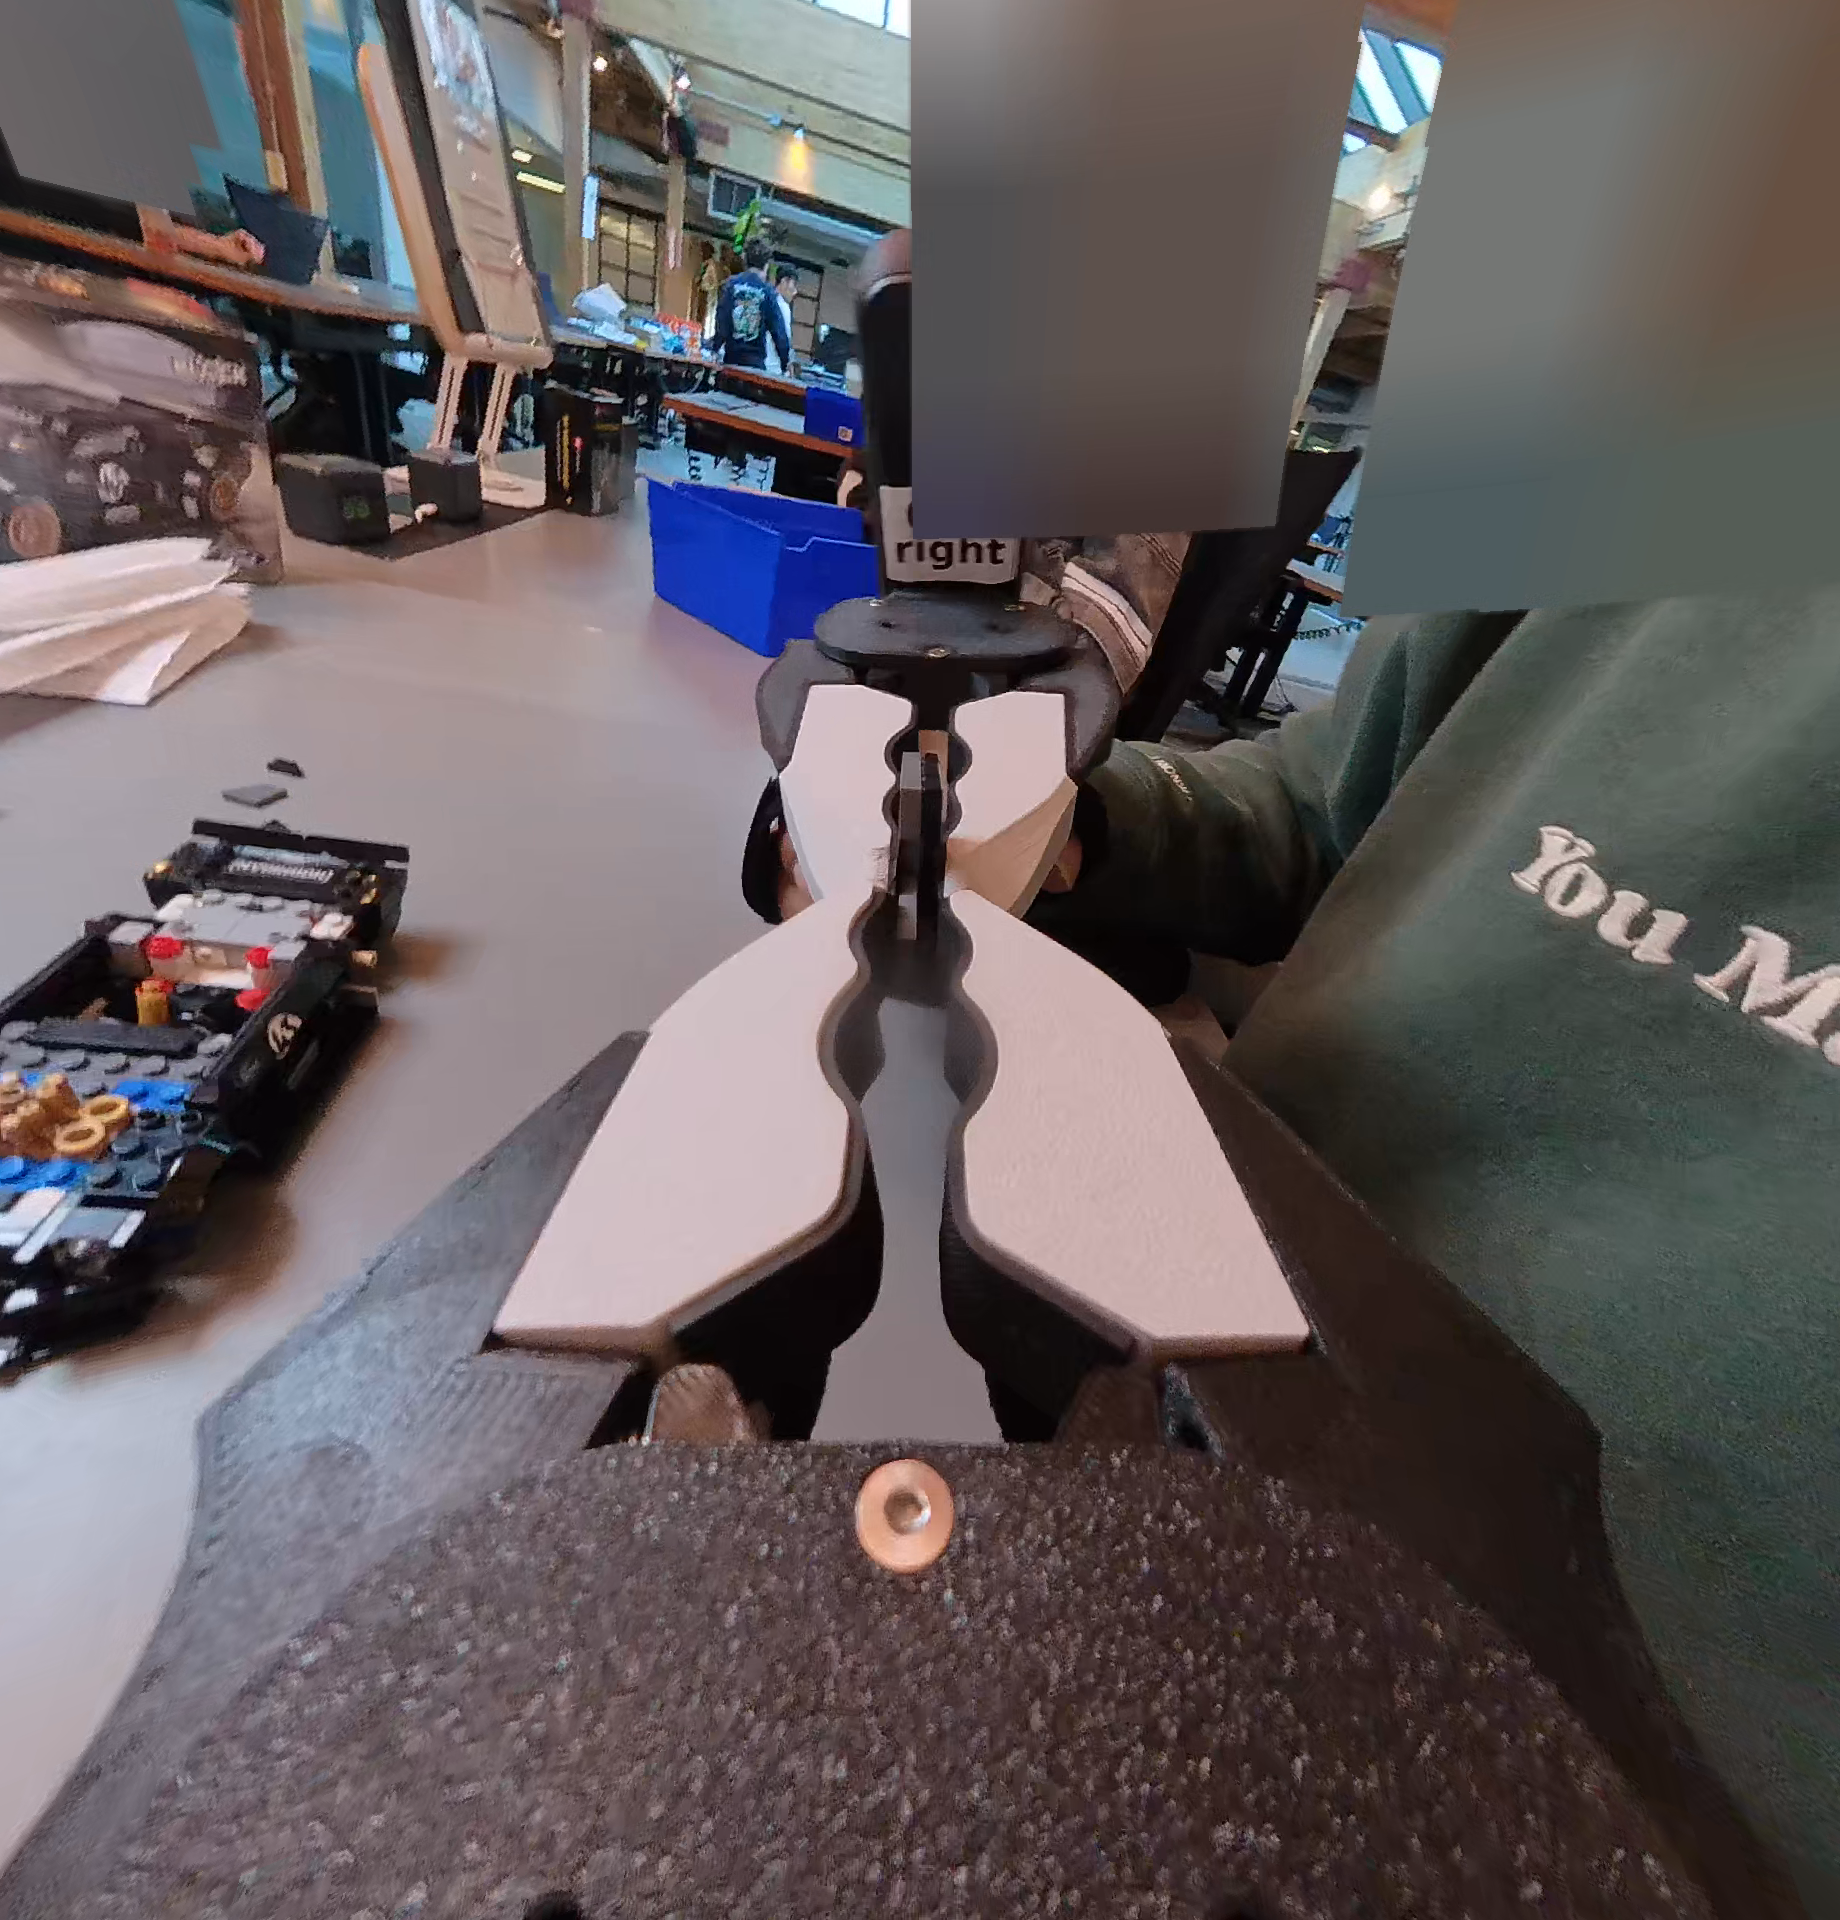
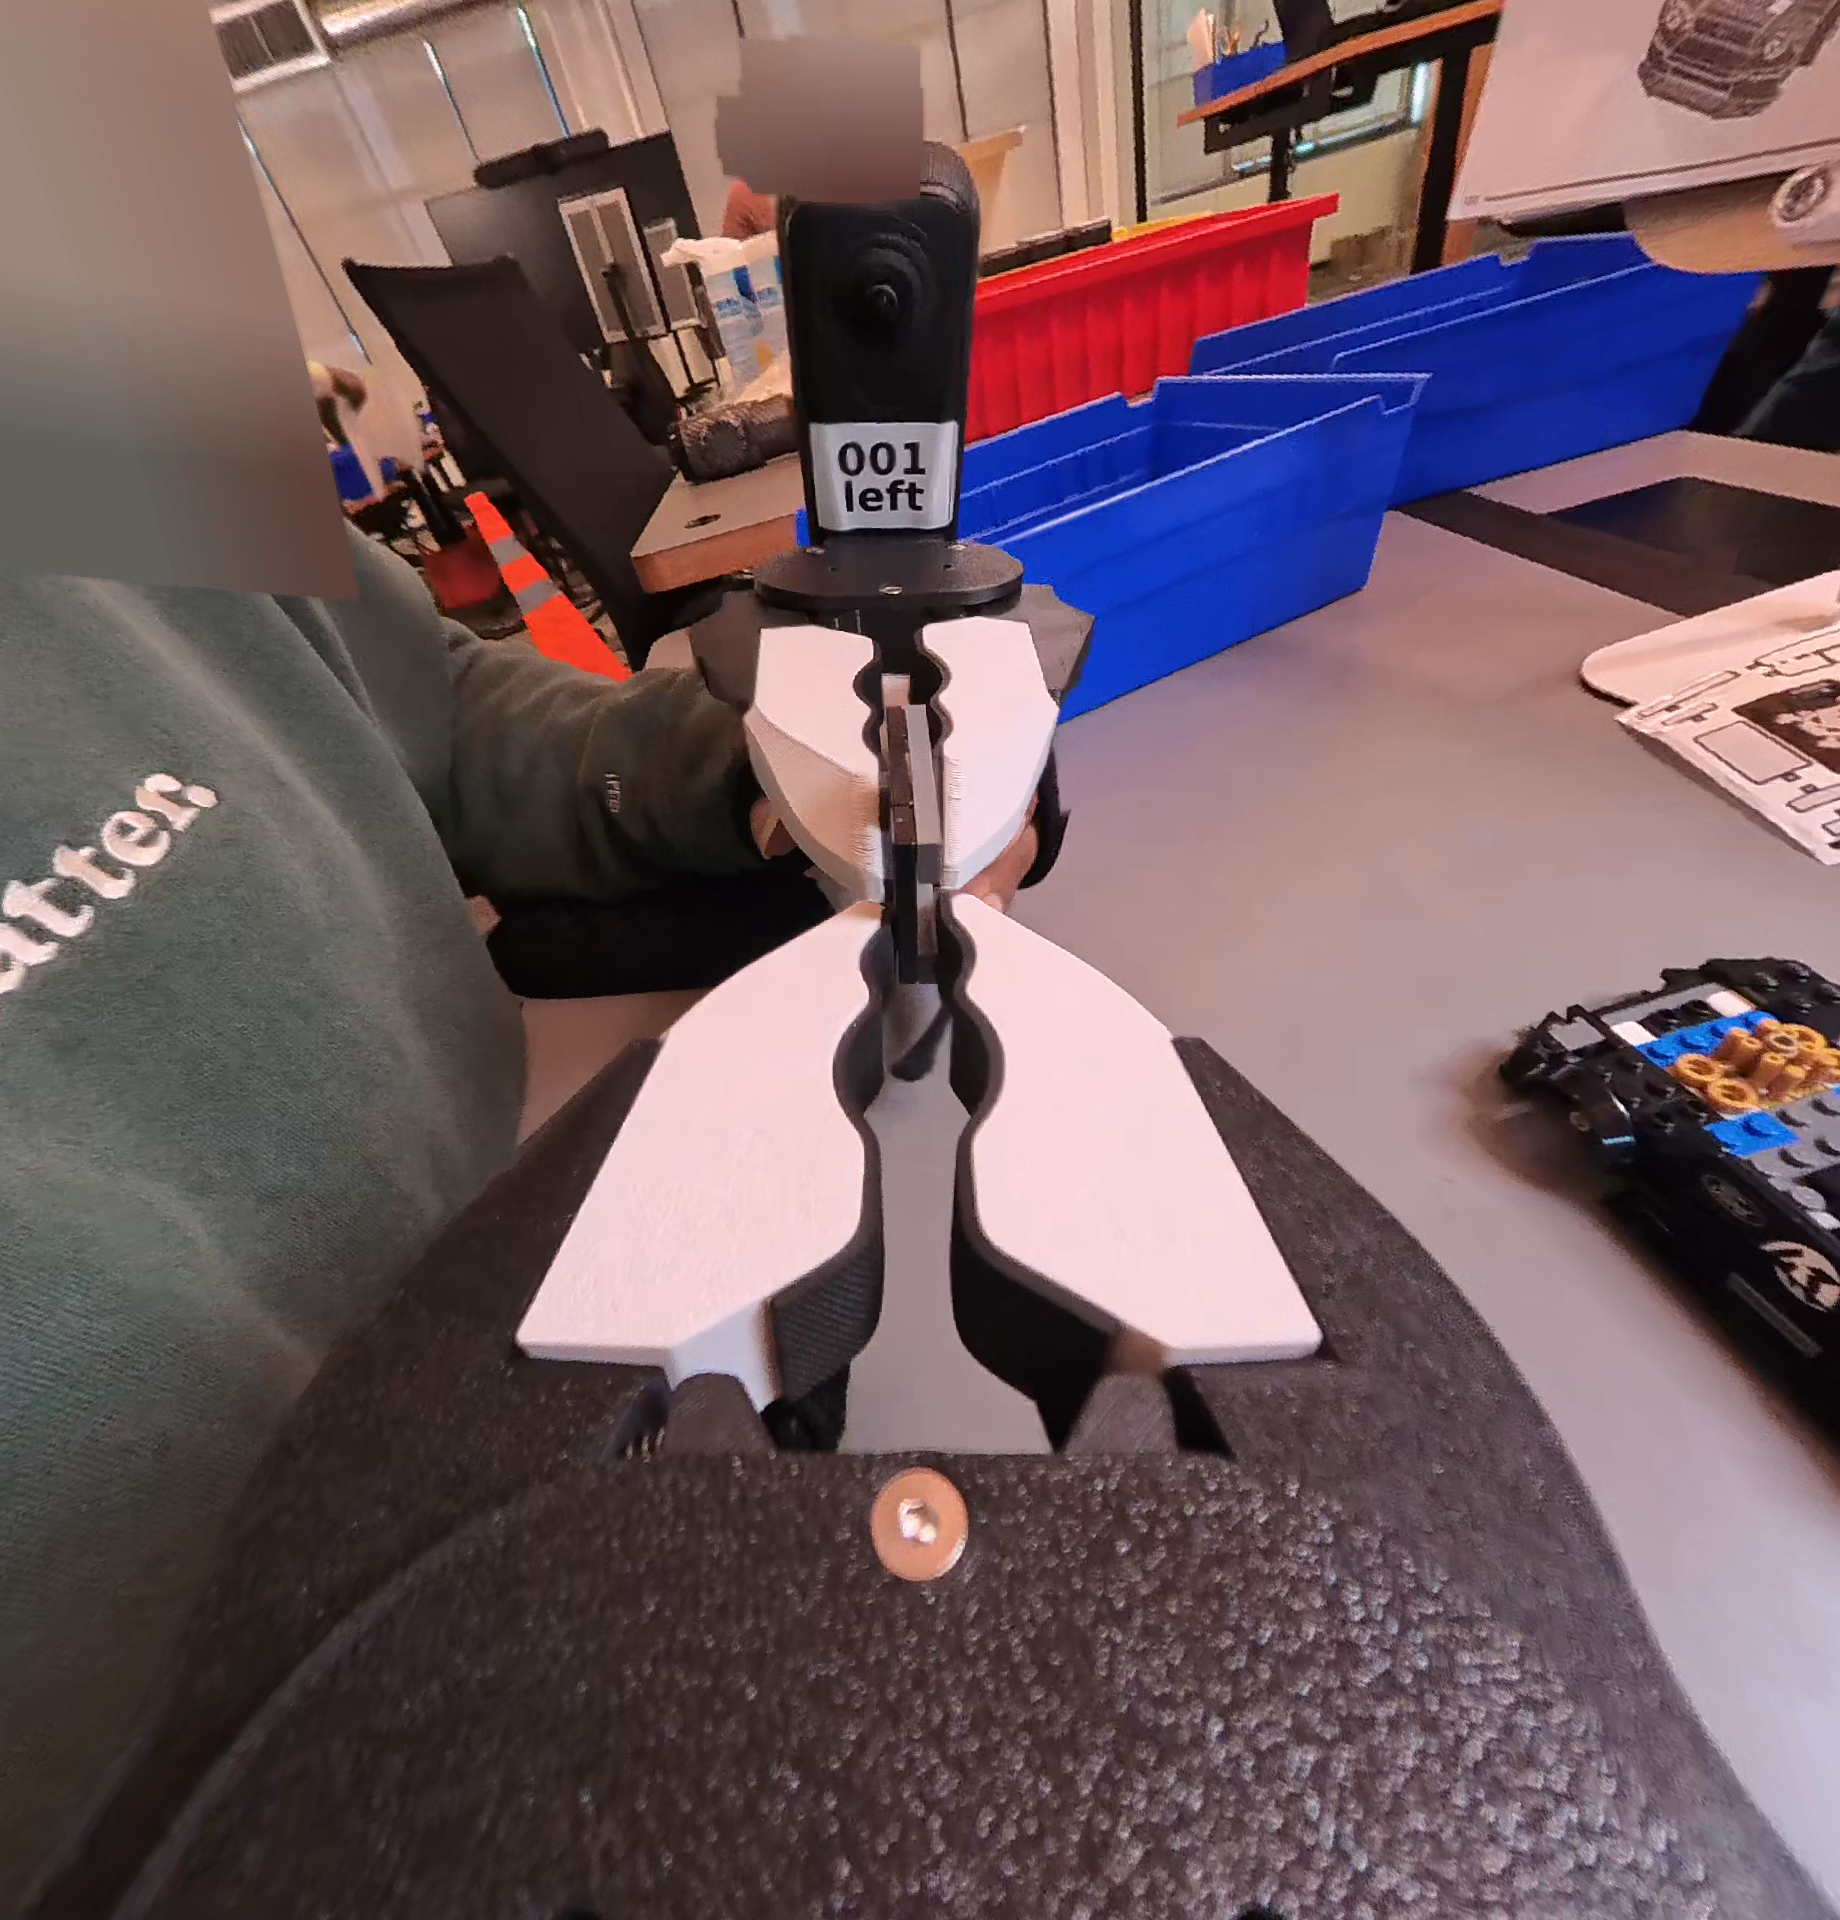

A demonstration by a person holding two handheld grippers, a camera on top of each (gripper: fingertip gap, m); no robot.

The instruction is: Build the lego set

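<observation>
**Two grippers met tip to tip over a small dark piece**

Left wrist view: the left gripper pointed forward above the grey table, its white fingers drawn nearly together and pinching the near end of a thin dark plate piece. Facing it, the right gripper came in from the far side, its own white fingers closed on the far part of the same piece. A person in a green sweatshirt filled the right side. At the left, on the table, lay the partly built black lego car, with blue and gold parts on its deck and red-topped pieces farther back. Two loose dark pieces sat just beyond the car. Farther left stood the set's box, with white paper before it, and a blue bin in the distance.

Right wrist view: the right gripper clamped the dark plate piece from the near side, while the left gripper clamped it from the far side. The lego car lay at the right, well apart from both grippers. An instruction sheet lay far right, with blue bins and a red bin behind.
</observation>
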